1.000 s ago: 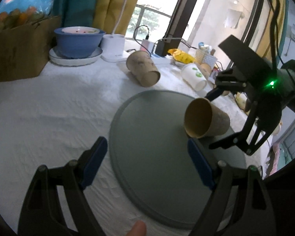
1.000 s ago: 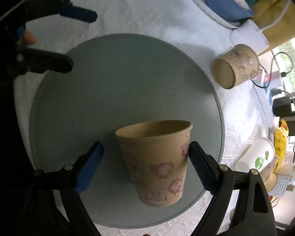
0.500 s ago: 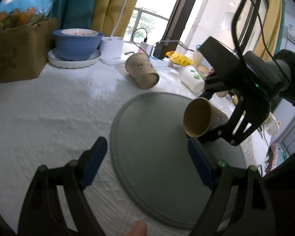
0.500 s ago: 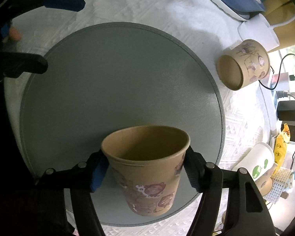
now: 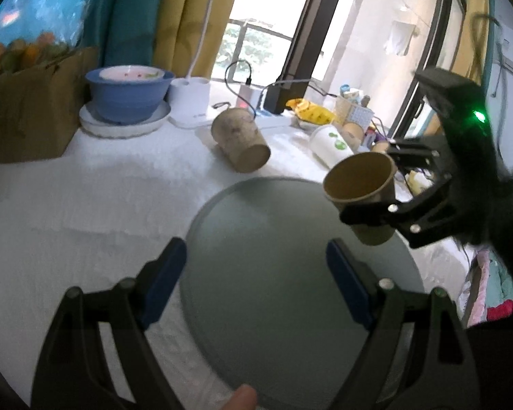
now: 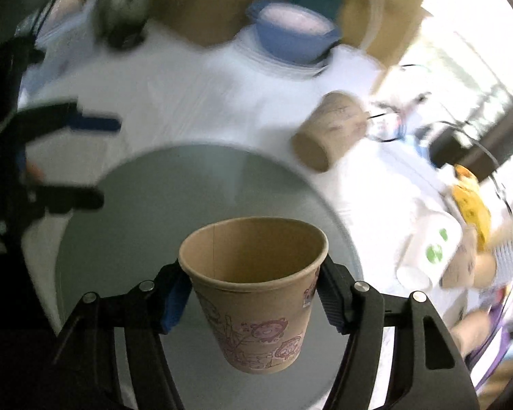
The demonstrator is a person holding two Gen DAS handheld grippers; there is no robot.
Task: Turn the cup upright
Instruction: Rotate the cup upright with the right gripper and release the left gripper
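The right gripper (image 6: 253,294) clamps a brown paper cup (image 6: 256,290) just below its rim, one blue pad (image 6: 174,302) pressed to each side, the printed cartoon wall hanging beneath. The cup rides mouth-up, tipped slightly, lifted clear above the round grey tray (image 6: 147,205) near the tray's right edge; in the left wrist view the same cup (image 5: 362,184) shows its open mouth while the right gripper (image 5: 390,188) grips it from the right.

The left gripper (image 5: 256,283) hangs wide open over the tray's (image 5: 256,273) near edge, nothing between its blue pads (image 5: 160,283).

A second brown paper cup (image 5: 241,143) lies on its side on the white tablecloth (image 5: 85,205) beyond the tray's far edge, mouth turned toward the tray. A white cup with green dots (image 5: 330,145) lies tipped over at the table's right side. At the far left corner, a blue bowl (image 5: 128,94) sits on a white plate (image 5: 123,124) beside a cardboard box (image 5: 27,109), and a white lamp base (image 5: 191,102) stands just right of the bowl.
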